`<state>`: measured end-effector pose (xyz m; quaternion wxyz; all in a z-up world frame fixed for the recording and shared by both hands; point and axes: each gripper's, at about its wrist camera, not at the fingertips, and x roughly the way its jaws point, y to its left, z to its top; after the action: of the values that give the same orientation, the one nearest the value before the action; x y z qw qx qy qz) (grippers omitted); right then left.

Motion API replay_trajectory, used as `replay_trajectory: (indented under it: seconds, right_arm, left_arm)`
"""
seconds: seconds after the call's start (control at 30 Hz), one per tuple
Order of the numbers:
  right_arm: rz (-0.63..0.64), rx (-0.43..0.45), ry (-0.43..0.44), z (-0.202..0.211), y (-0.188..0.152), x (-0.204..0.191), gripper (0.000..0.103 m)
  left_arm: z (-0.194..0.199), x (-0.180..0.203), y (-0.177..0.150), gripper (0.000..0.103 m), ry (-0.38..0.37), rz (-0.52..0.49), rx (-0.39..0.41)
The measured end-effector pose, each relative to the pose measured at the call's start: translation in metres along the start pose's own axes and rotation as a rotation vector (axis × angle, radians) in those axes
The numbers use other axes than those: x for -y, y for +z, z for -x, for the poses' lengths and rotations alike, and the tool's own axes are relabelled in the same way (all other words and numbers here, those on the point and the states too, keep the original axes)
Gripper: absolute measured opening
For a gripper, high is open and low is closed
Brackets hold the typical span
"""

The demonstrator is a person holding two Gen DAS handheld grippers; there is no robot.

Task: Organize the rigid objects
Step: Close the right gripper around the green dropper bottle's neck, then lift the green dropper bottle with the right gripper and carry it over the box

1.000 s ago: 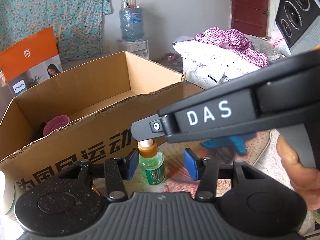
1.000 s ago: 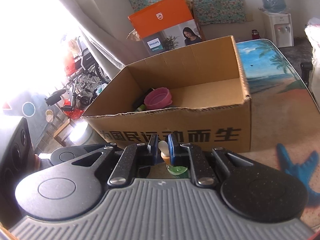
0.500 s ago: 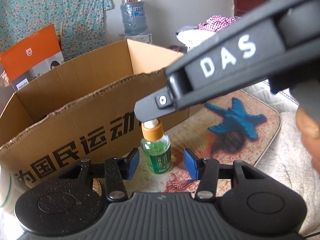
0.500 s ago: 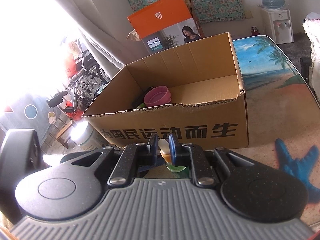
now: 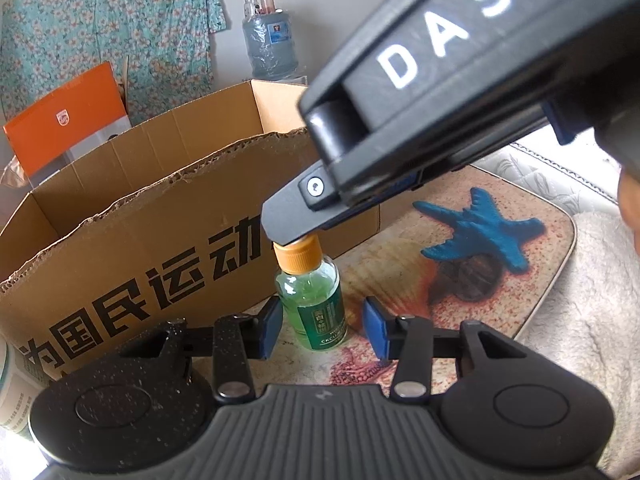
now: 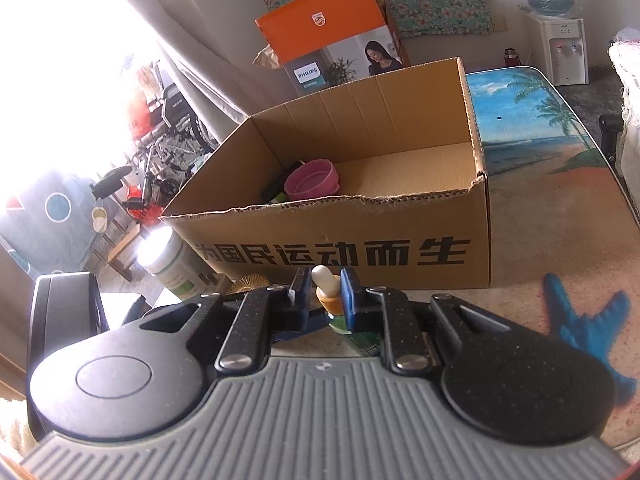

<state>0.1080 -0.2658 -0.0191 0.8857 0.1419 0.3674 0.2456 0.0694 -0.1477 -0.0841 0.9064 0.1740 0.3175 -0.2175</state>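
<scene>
Here a glass bottle (image 5: pixel 310 304) stands by the corrugated cardboard box (image 5: pixel 132 264).

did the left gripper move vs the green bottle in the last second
Yes. In the left wrist view the green bottle now sits higher and larger between the left gripper pads, so the gripper came down around it, jaws closing.

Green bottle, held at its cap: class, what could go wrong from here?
1. The right gripper pinches only the orange cap; its jaws are opening, so the green bottle could tip on the patterned mat.
2. The left gripper, closing around the bottle's body, may knock it before gripping.
</scene>
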Motion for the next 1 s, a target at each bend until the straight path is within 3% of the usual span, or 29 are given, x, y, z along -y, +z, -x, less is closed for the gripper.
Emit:
replay_trajectory:
  seconds: [0.33,0.47,0.53,0.73,1.0]
  right_arm:
    - [0.007,-0.049,-0.018,-0.014,0.000,0.000,0.028]
    - [0.017,-0.056,-0.032,-0.021,0.000,-0.002,0.028]
    - [0.028,-0.051,-0.047,-0.021,0.000,-0.003,0.023]
    - [0.031,-0.043,-0.068,-0.017,-0.002,-0.005,0.021]
    - [0.079,-0.011,-0.045,0.013,0.010,-0.024,0.021]
  left_arm:
    - [-0.010,0.006,-0.004,0.045,0.007,0.001,0.012]
    - [-0.013,0.006,-0.005,0.040,0.015,0.009,0.016]
    - [-0.014,0.006,-0.005,0.037,0.022,0.011,0.017]
    - [-0.011,0.008,-0.007,0.036,0.009,0.015,0.022]
    - [0.030,0.004,0.005,0.036,0.018,0.014,0.091]
